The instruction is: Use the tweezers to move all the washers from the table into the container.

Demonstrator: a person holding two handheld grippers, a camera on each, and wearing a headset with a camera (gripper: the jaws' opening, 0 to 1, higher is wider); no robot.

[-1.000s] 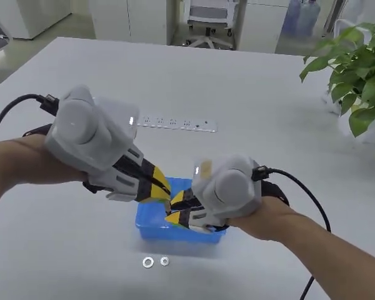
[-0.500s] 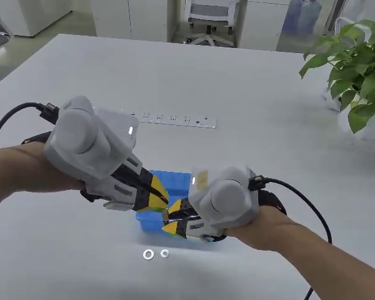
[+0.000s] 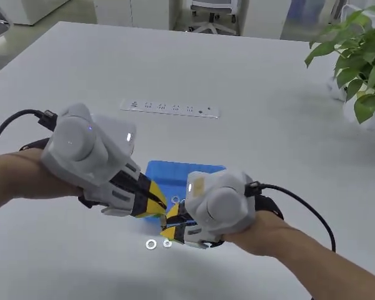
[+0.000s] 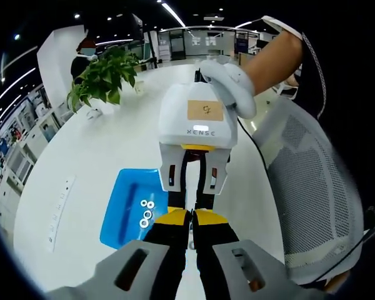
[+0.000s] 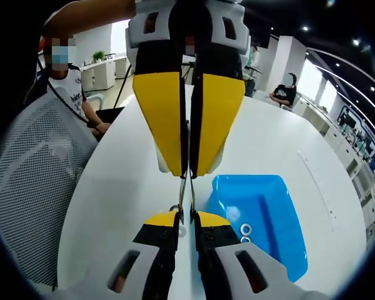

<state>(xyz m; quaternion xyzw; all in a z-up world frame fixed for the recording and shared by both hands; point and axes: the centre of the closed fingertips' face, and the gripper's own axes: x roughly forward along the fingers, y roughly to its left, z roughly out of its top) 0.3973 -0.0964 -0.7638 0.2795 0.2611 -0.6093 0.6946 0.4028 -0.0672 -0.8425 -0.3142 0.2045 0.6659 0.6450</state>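
A blue container (image 3: 194, 173) lies on the white table, with a few washers (image 4: 146, 212) inside it. Two loose washers (image 3: 159, 244) sit on the table just in front of its near edge. Thin metal tweezers (image 5: 186, 187) run between the two grippers, which face each other tip to tip. My left gripper (image 3: 157, 201) is shut on one end of the tweezers. My right gripper (image 3: 172, 230) is shut on the other end, low over the table beside the loose washers. The tweezers' tips are hidden in the head view.
A white power strip (image 3: 169, 109) lies farther back on the table. A potted plant (image 3: 356, 62) stands at the far right, and an office chair (image 3: 212, 9) behind the table. A mesh chair (image 5: 31, 187) is at the table's near side.
Both grippers have come from over the container toward its near edge, down closer to the two loose washers. The head camera has tilted too.
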